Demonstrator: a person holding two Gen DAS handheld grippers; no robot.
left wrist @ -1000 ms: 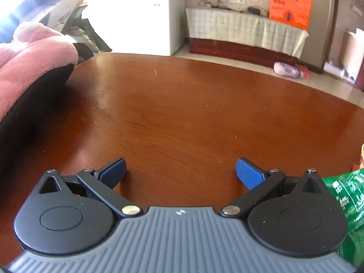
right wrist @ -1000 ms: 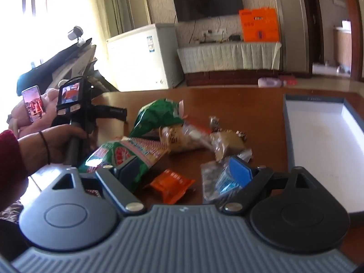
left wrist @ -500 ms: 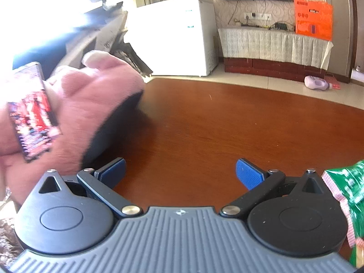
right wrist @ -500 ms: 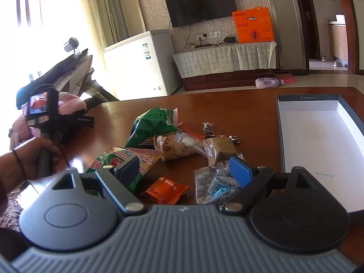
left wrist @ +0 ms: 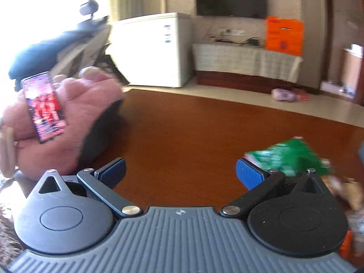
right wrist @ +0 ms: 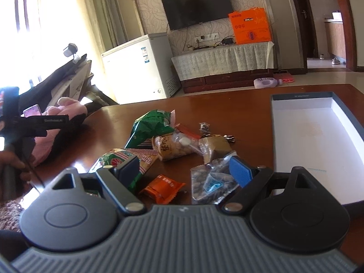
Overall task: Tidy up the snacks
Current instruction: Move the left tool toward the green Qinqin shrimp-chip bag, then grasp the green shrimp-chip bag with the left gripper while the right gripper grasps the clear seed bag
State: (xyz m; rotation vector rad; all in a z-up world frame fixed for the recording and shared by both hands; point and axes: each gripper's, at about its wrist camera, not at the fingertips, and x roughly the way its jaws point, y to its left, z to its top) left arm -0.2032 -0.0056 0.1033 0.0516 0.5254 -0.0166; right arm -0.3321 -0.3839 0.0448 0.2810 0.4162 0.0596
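Both grippers stand wide open and hold nothing: the right gripper (right wrist: 184, 167) hovers low over the near edge of a loose pile of snacks on the brown table (right wrist: 238, 107), its jaws spread either side of an orange packet (right wrist: 162, 191) and a clear bag of dark sweets (right wrist: 212, 183), while the left gripper (left wrist: 179, 170) points across bare tabletop with a green bag (left wrist: 289, 157) just off its right finger. None of the snacks has gone into the white-lined box (right wrist: 318, 141) that lies open at the right of the table, so the job looks to be at its very first pick. The likely next move is for the right gripper to drop a little and close on the clear bag or the orange packet, then carry it right into the box; thin crinkly wrappers call for a bite well onto the body of the pack. At the left of the right wrist view, a hand (right wrist: 13, 170) grips the left tool's handle beside a pink plush (right wrist: 59, 122), with a phone (left wrist: 44, 107) propped on it
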